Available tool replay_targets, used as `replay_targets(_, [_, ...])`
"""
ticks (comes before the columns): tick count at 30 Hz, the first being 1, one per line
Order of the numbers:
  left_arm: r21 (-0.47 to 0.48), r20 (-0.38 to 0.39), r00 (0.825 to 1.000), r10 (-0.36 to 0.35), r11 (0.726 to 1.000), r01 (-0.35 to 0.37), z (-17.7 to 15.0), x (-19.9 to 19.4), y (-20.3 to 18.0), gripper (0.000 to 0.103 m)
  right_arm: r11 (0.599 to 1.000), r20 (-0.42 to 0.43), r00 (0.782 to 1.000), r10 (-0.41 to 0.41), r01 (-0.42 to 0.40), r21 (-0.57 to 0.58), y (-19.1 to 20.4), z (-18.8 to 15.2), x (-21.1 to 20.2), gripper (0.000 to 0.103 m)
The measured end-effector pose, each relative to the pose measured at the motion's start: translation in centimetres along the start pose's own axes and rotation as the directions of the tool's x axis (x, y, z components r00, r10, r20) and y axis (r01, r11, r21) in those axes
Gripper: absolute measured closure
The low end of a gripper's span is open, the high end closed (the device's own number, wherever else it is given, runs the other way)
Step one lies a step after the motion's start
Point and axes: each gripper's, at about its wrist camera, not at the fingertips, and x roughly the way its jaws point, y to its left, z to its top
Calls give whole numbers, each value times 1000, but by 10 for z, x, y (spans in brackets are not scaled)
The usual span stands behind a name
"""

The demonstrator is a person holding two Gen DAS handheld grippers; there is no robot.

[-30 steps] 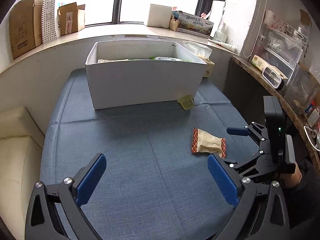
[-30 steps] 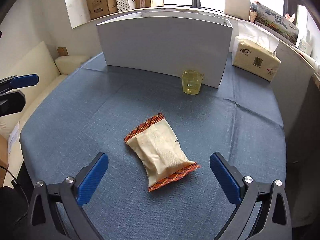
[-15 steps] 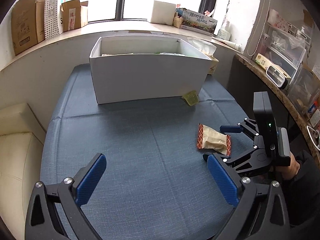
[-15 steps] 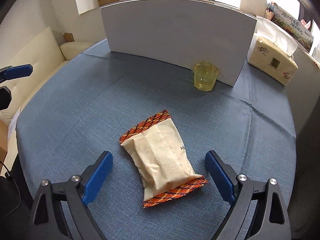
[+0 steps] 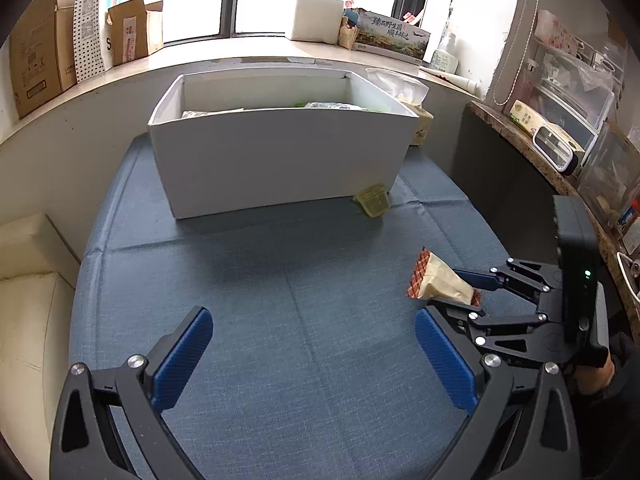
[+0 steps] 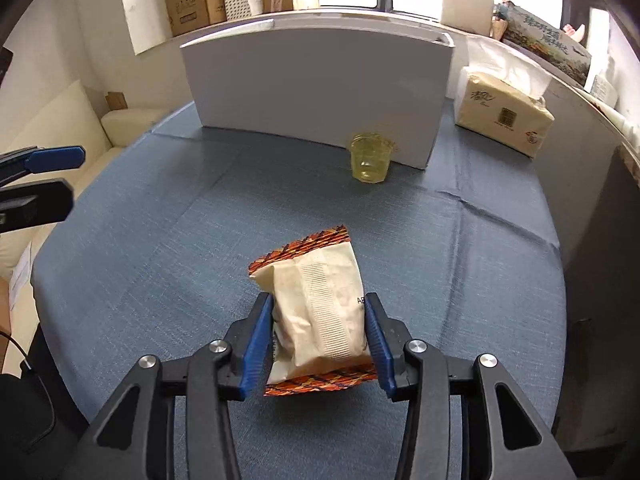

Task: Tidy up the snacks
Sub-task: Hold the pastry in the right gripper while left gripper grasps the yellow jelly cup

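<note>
Through the left wrist view we see our left gripper [image 5: 312, 354] spread wide, its blue fingers [image 5: 182, 354] holding nothing and hanging over bare blue cloth on the desk [image 5: 280, 280]. Ahead stands the white box [image 5: 280, 168], open at the top, with a few packets showing just above its near wall. A small yellow cup [image 5: 374, 199] sits at the foot of the box, near its right corner, and looks tilted from here. To the right, our right gripper [image 5: 460, 292] has its fingers closed on the snack [image 5: 438, 282], a cream packet with orange patterned ends, low over the cloth and well apart from the box. We cannot tell from here whether the packet touches the cloth.

Through the right wrist view we see the right gripper [image 6: 318, 338] with its fingers [image 6: 256, 340] pressed against both long sides of the snack [image 6: 320, 312]; the packet's far end points toward the box [image 6: 316, 92]. The cup [image 6: 370, 156] stands just in front of the box wall, close to its right end. A tissue pack [image 6: 502, 114] lies right of the box on the desk [image 6: 160, 240]. At the left edge, a blue finger of the left gripper [image 6: 54, 158] shows, well apart from the snack.
</note>
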Motion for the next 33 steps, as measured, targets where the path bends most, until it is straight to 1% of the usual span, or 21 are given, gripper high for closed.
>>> replay_targets(3, [28,-8,1000,-8,1000,9,16,16,-17,0,996,49,998,-26,22,82,-13,-8,-26,54])
replay_targets(5, [28,-12,1000,-9,1000,10,26,28,-30,0,990,81,996,-37,25,140,-25,-16,-46,54])
replay_targets(7, [33,-11,1000,2,999,-2,35,42,-47,0,978,109,992,-71,48,201,-38,-26,-65,54])
replay_targets(9, [40,6,1000,24,999,-24,44,55,-65,0,966,120,987,-106,74,246,-49,-35,-82,54])
replay_targets(12, [55,9,1000,25,998,-25,57,81,-89,0,949,153,977,-150,99,298,-64,-46,-106,54])
replay_targets(13, [64,8,999,39,997,-40,61,90,-96,0,943,159,974,-162,105,316,-70,-48,-111,54])
replay_targets(15, [79,-4,995,96,992,-95,69,110,-109,0,931,173,971,-164,95,351,-79,-54,-118,54])
replay_targets(17, [85,-15,992,122,989,-120,75,129,-116,0,921,185,969,-166,86,380,-87,-57,-123,54])
replay_targets(19, [67,-15,991,136,989,-135,78,145,-117,0,914,183,968,-174,89,396,-92,-59,-124,54])
replay_targets(23, [41,-31,980,197,980,-196,82,171,-113,1,905,182,968,-173,83,417,-97,-64,-124,54])
replay_targets(24, [40,-34,978,205,978,-204,81,175,-112,3,904,183,969,-166,75,421,-99,-64,-123,54])
replay_targets(25, [46,-35,977,210,977,-208,81,178,-111,15,902,183,969,-164,73,426,-97,-65,-122,54])
replay_targets(26, [51,-34,974,226,973,-224,81,181,-110,22,901,181,969,-165,73,428,-97,-66,-121,54])
replay_targets(27, [56,-35,969,244,969,-242,82,183,-109,36,901,178,971,-160,70,428,-97,-66,-120,54])
replay_targets(28, [50,-38,971,234,971,-232,82,185,-106,53,901,176,972,-158,69,427,-97,-67,-119,54])
replay_targets(29, [31,-42,976,214,977,-212,82,185,-101,63,902,176,972,-158,69,427,-96,-67,-119,54])
replay_targets(30, [7,-47,980,192,981,-192,82,184,-96,67,903,174,973,-152,65,425,-95,-67,-117,54])
replay_targets(31, [-13,-46,984,175,984,-175,82,182,-91,67,904,172,974,-150,65,423,-94,-66,-117,54])
replay_targets(33, [-12,-32,986,163,986,-163,81,175,-86,67,908,169,975,-147,65,415,-93,-64,-115,54])
